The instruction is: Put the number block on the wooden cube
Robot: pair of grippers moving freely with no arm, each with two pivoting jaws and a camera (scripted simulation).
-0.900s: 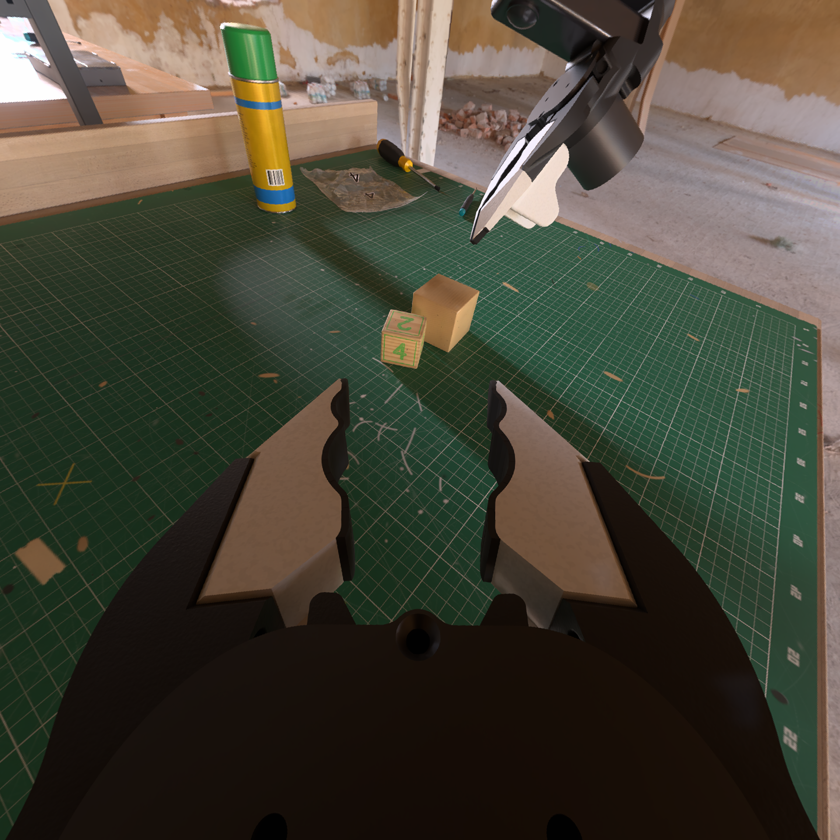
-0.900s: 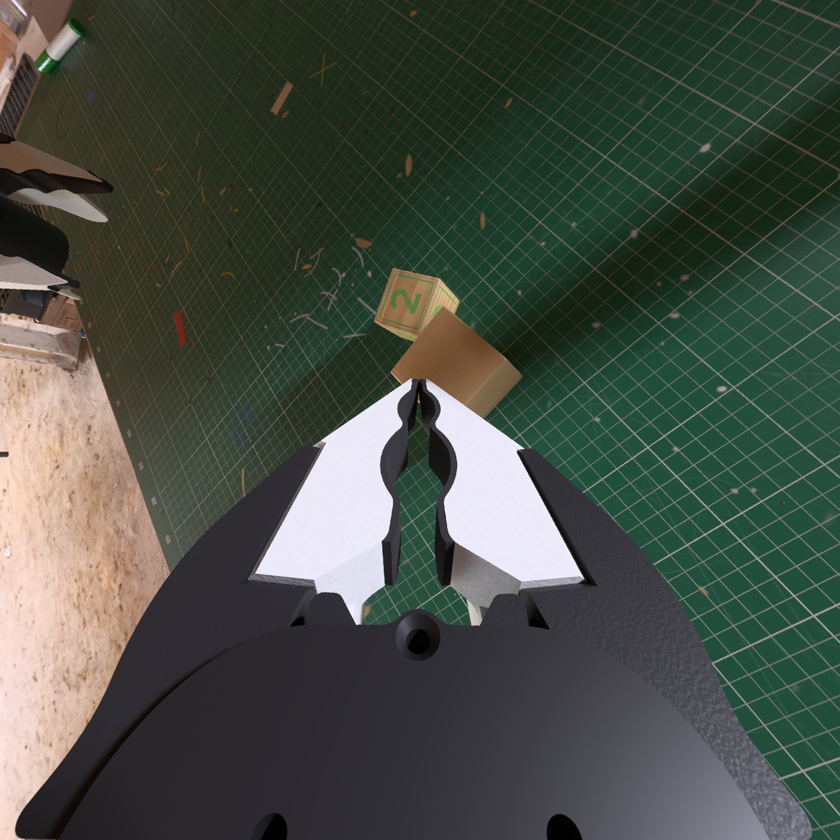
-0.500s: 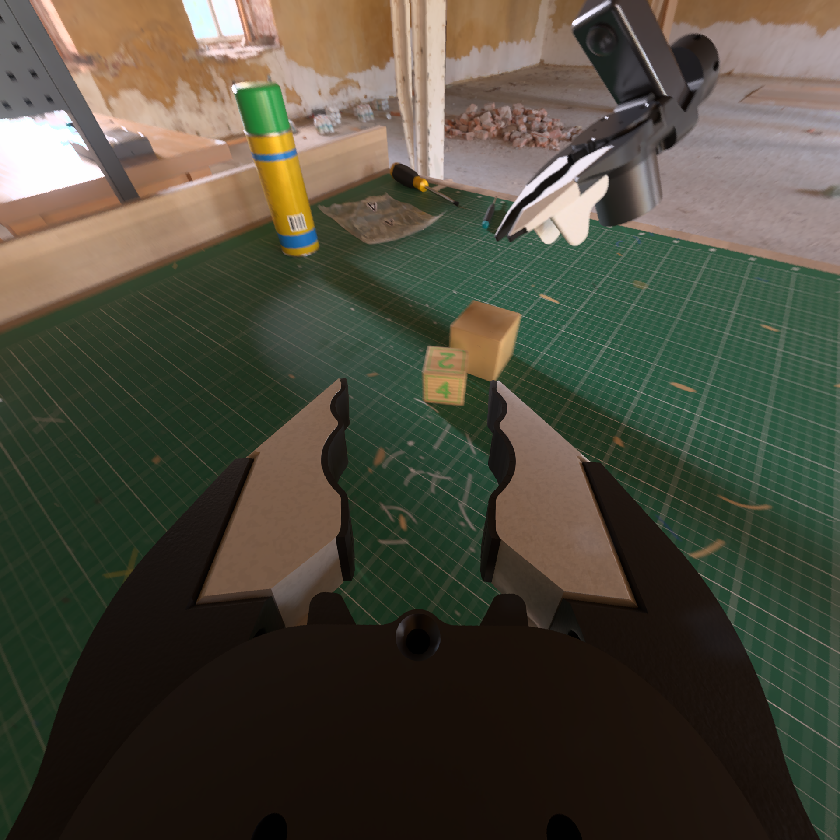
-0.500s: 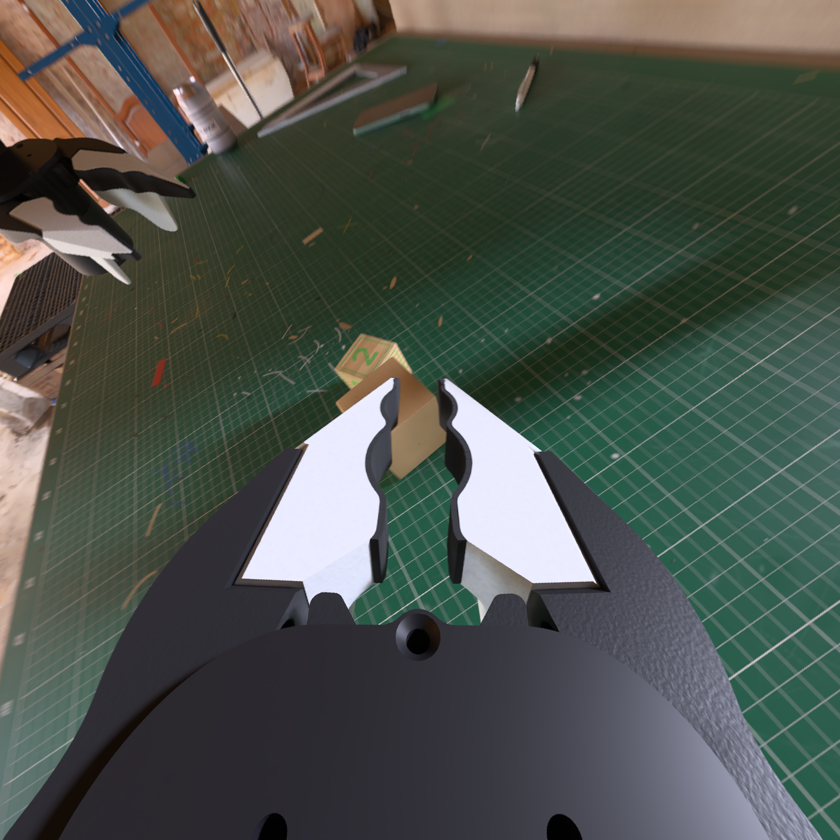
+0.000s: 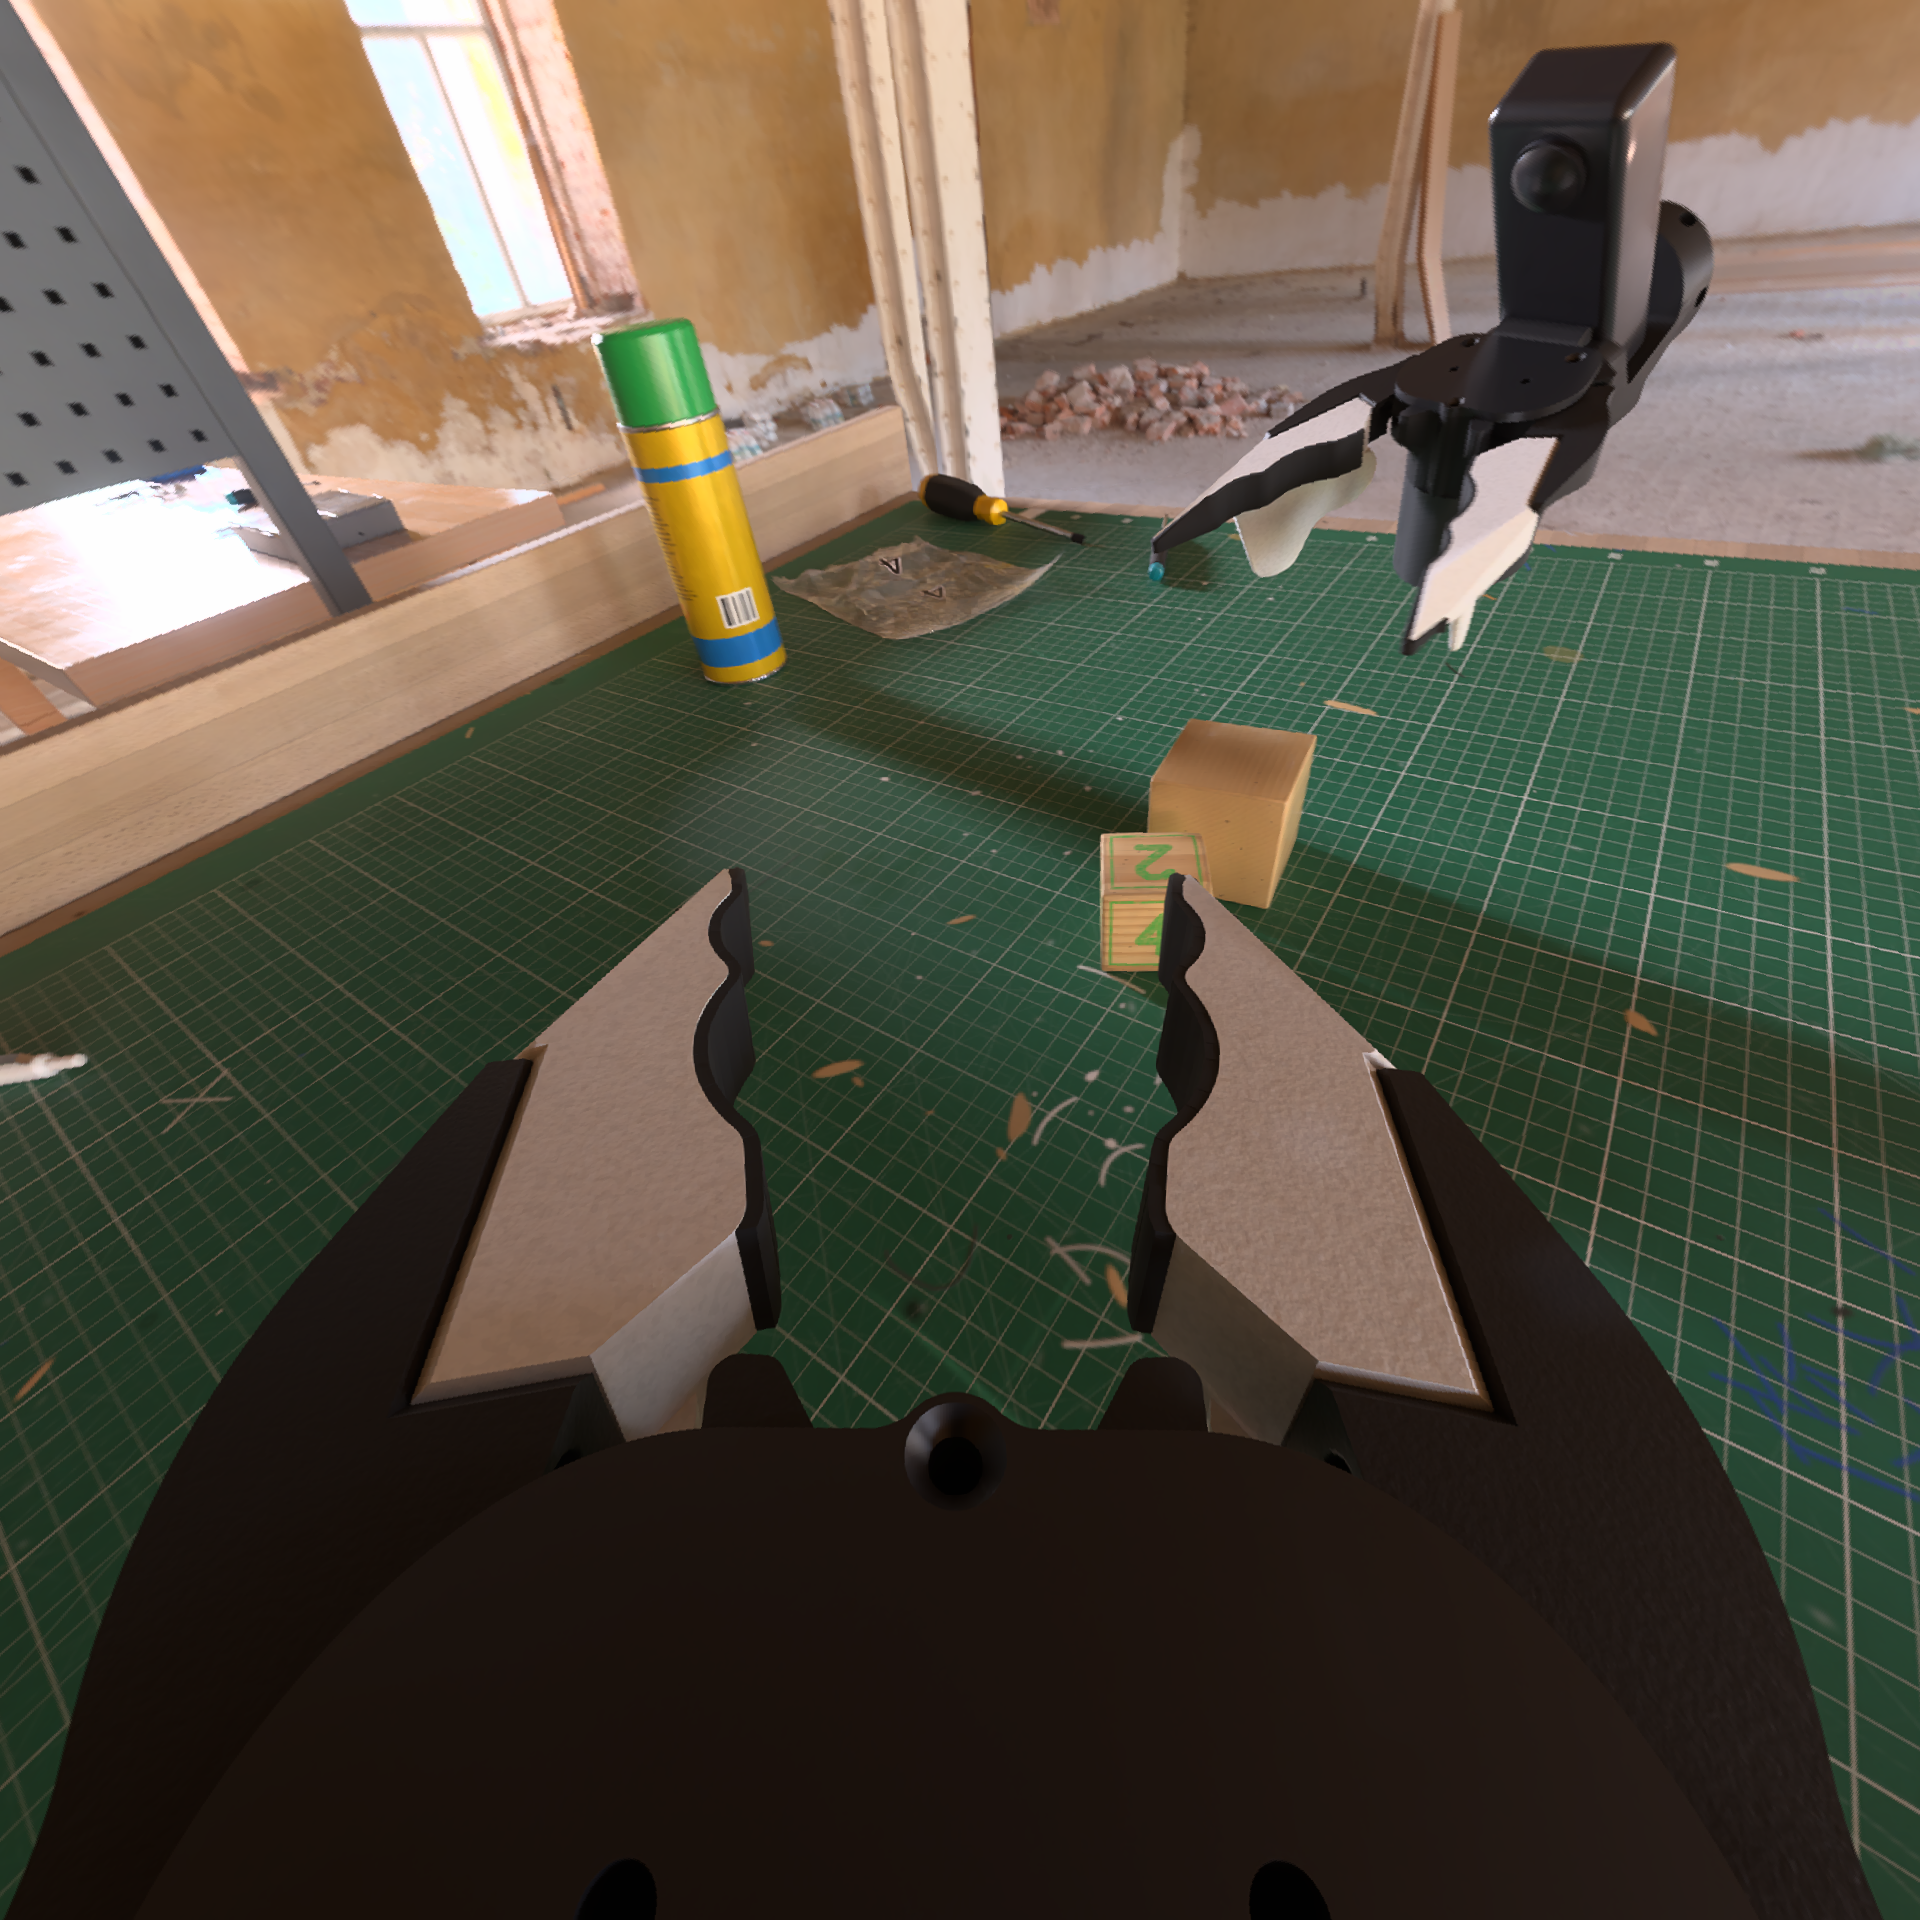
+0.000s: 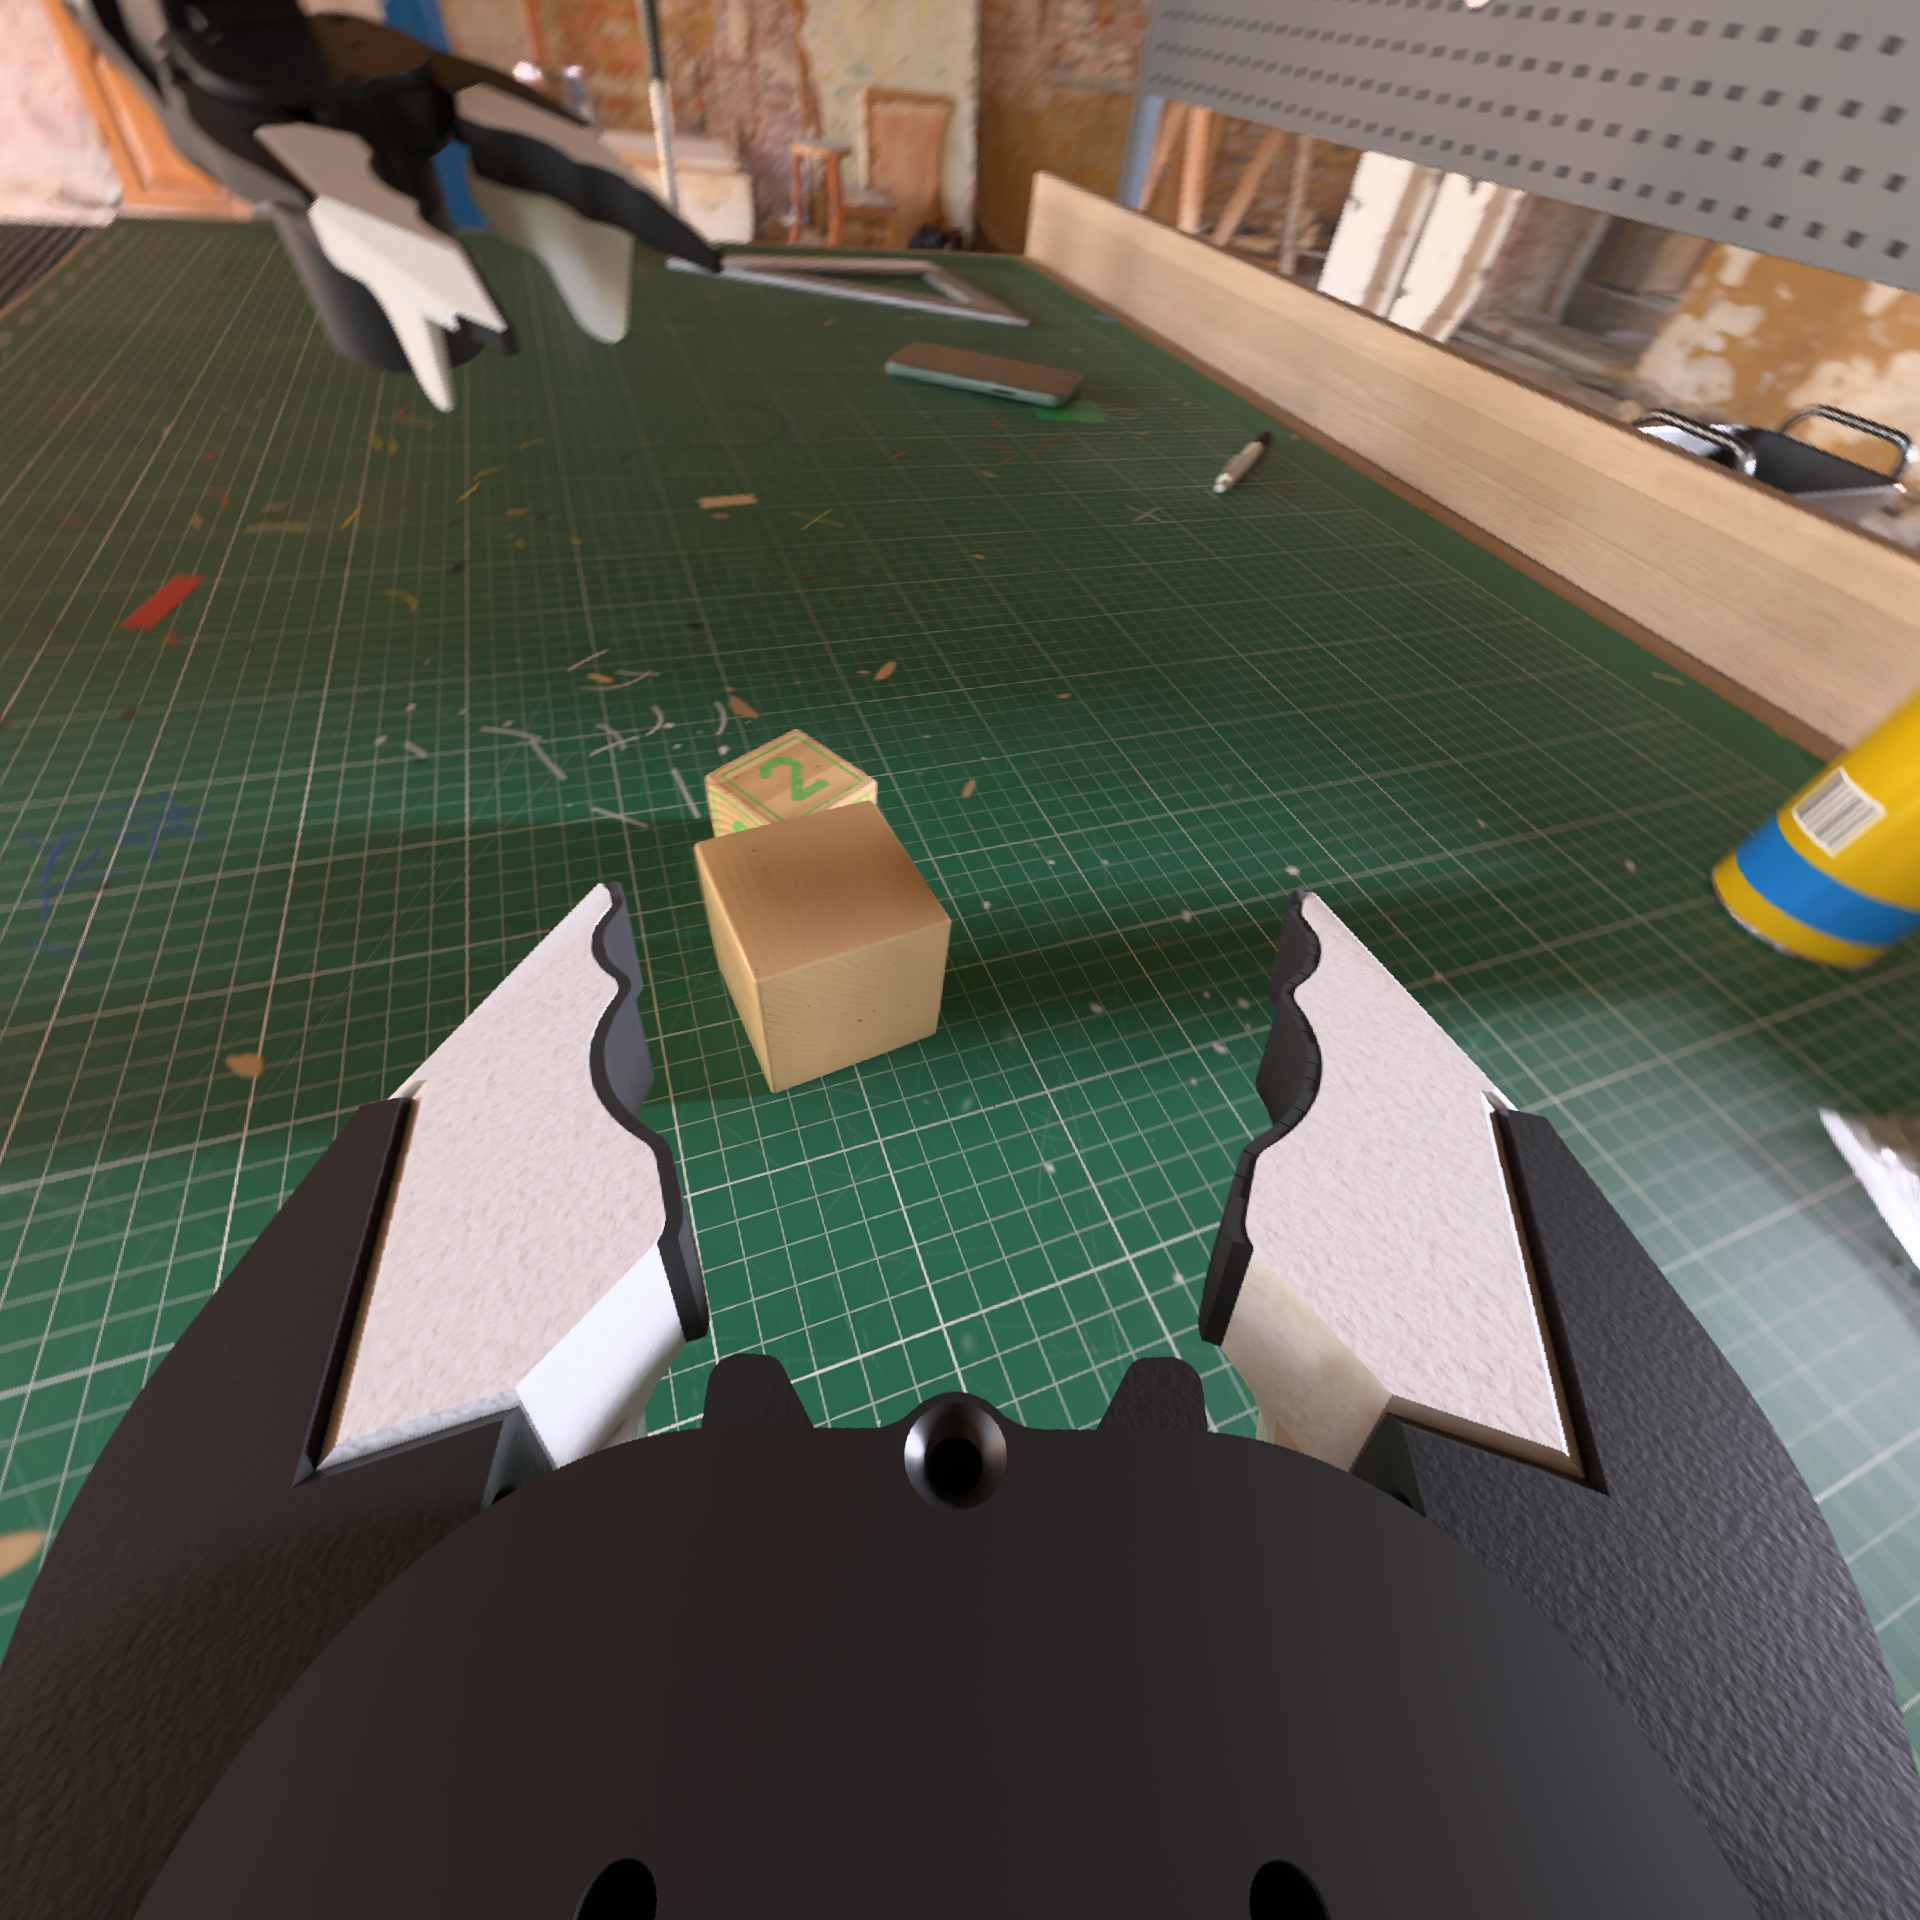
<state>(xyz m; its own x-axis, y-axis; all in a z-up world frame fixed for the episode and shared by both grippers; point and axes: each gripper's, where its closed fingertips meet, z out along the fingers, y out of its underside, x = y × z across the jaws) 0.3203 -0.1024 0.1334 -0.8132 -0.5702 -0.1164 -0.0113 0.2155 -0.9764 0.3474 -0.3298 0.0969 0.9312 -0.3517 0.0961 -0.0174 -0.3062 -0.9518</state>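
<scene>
A small number block [image 5: 1132,902] with green figures stands on the green cutting mat, touching or almost touching a larger plain wooden cube [image 5: 1231,805]. In the right wrist view the cube [image 6: 826,961] is nearer and the number block [image 6: 790,788] is behind it. My left gripper [image 5: 951,899] is open and empty, low over the mat; its right fingertip overlaps the number block in view. My right gripper [image 6: 951,914] is wide open and empty, short of the cube. It also shows in the left wrist view [image 5: 1283,597], hovering beyond the cube.
A yellow spray can [image 5: 701,509] with a green cap stands at the back left by a wooden rail [image 5: 312,686]. A crumpled wrapper [image 5: 914,587] and a screwdriver [image 5: 987,512] lie beyond it. A pen [image 6: 1242,476], a phone [image 6: 982,374] and a frame [image 6: 862,286] lie farther off.
My right gripper has opened from shut to wide open and levelled out, facing the cube. My left gripper has tilted up and shifted left, so both blocks sit farther right in its view.
</scene>
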